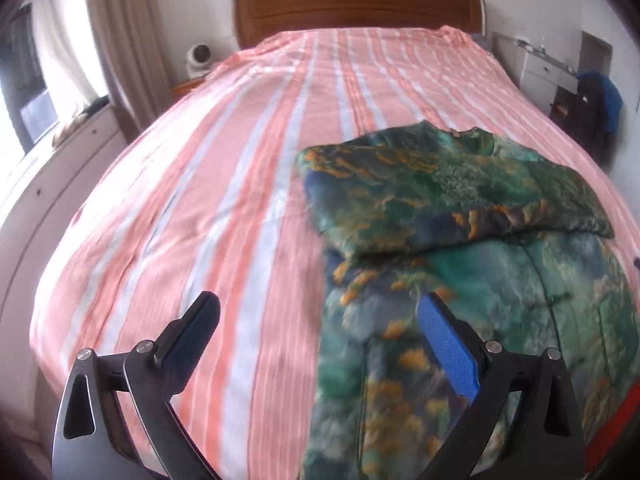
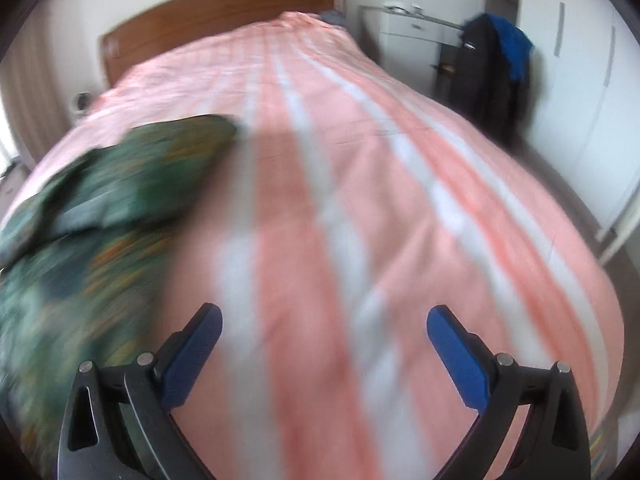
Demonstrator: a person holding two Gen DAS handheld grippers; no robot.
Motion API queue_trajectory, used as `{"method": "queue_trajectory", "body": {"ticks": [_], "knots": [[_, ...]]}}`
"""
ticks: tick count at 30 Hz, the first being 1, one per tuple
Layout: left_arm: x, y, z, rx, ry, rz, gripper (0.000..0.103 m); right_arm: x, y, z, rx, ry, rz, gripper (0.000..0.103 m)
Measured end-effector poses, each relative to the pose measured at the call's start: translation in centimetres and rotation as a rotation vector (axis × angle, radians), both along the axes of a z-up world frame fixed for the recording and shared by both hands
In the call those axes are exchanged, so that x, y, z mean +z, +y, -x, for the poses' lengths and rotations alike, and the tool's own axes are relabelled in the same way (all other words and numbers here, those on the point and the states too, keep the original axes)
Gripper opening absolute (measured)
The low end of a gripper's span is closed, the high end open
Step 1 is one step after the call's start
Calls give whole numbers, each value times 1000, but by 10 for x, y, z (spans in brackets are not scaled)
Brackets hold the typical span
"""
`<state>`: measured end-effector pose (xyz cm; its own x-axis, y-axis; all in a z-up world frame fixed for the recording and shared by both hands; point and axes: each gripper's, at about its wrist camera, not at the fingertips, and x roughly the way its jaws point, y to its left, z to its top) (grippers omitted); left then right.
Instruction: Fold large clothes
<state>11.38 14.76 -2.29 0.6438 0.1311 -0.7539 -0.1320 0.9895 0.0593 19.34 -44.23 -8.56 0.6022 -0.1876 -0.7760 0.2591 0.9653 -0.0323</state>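
Observation:
A green, blue and orange patterned garment [image 1: 452,216] lies on the pink and white striped bed [image 1: 224,184], its upper part folded down over the lower part. My left gripper [image 1: 318,304] hangs open above the bed, its right finger over the garment's near left edge, with nothing between the pads. In the right wrist view the same garment [image 2: 100,200] shows blurred at the left. My right gripper [image 2: 324,316] stands open over the bare striped bed cover [image 2: 360,200], to the right of the garment, holding nothing.
A wooden headboard [image 1: 356,8] closes the far end of the bed. A small white device [image 1: 199,60] sits on a bedside table at the left. Dark and blue clothing [image 2: 496,76] hangs by white drawers [image 1: 548,64] on the right. Curtains [image 1: 120,40] hang at the left.

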Motion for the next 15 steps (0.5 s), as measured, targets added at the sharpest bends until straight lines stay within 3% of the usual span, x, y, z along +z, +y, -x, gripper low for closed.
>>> {"method": "queue_trajectory", "body": {"ticks": [4,6,8,10,15], "knots": [[-17,1,40,81,12,33,100,-25,-43,-61,-99,25,115,101],[-26,2,52,114,36,49,100,-49,-60,-80,-147,113,104,103],[-39,0,61,141,69,103,100,-54,-69,-80,-180,89,46,103],[-47,0,67,158,85,149,100,-54,-63,-78,-183,87,79,103],[-55,0,58,201,97,164,99,-53,-62,-79,-182,94,87,103]]}}
